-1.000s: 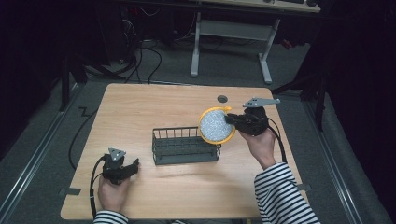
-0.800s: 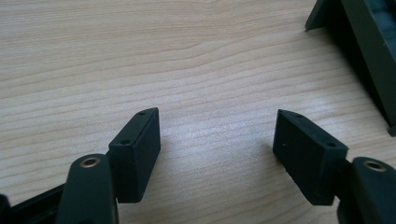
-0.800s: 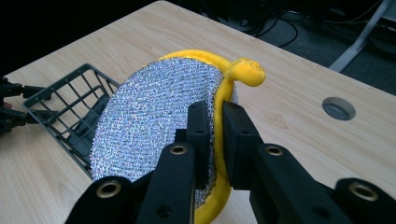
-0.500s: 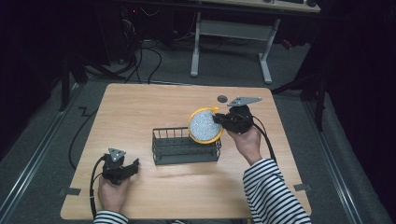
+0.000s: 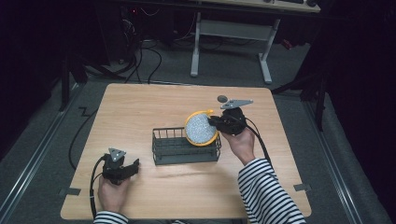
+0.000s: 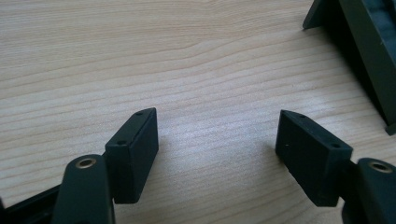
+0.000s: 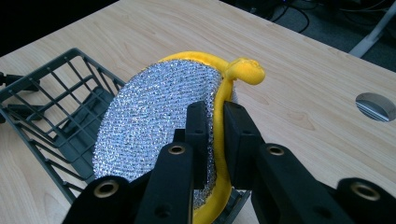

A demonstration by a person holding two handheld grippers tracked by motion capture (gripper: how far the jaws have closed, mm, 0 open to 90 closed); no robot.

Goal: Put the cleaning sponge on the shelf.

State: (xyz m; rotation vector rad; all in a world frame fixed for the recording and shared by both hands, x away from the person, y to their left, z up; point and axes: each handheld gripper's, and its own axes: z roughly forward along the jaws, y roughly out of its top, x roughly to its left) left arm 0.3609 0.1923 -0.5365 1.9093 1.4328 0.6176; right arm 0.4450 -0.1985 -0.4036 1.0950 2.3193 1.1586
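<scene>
Standing in the middle of the wooden table (image 5: 140, 107), the dark wire basket (image 5: 186, 146) is a low rectangular container with open grid walls. Its inside shows bare wire floor in the high view, and nothing lies flat on its bottom. At its right end, the round scrubbing pad (image 5: 201, 129) hangs over the rim, upright on its edge. This pad has a silver sparkling face and a yellow border with a small yellow loop at the top. In the right gripper view the pad (image 7: 159, 121) has its lower part over the basket (image 7: 51, 102), but I cannot tell if it touches the wires.

The right gripper (image 5: 219, 122) is clamped on the pad: its two black jaws press the yellow edge from both sides, with the silver face turned to the left of that view. The right gripper (image 7: 215, 135) comes to the basket from the right side.

The left gripper (image 5: 133, 166) rests near the front left of the table, just beside the basket's left front corner but apart from it. Its jaws stand wide apart with only bare wood between them, and the left gripper (image 6: 217, 140) holds nothing.

Behind the right gripper a small grey round cap (image 5: 222, 98) sits in the table top. Beyond the table a white desk frame (image 5: 231, 37) and some cables lie on the dark floor.
</scene>
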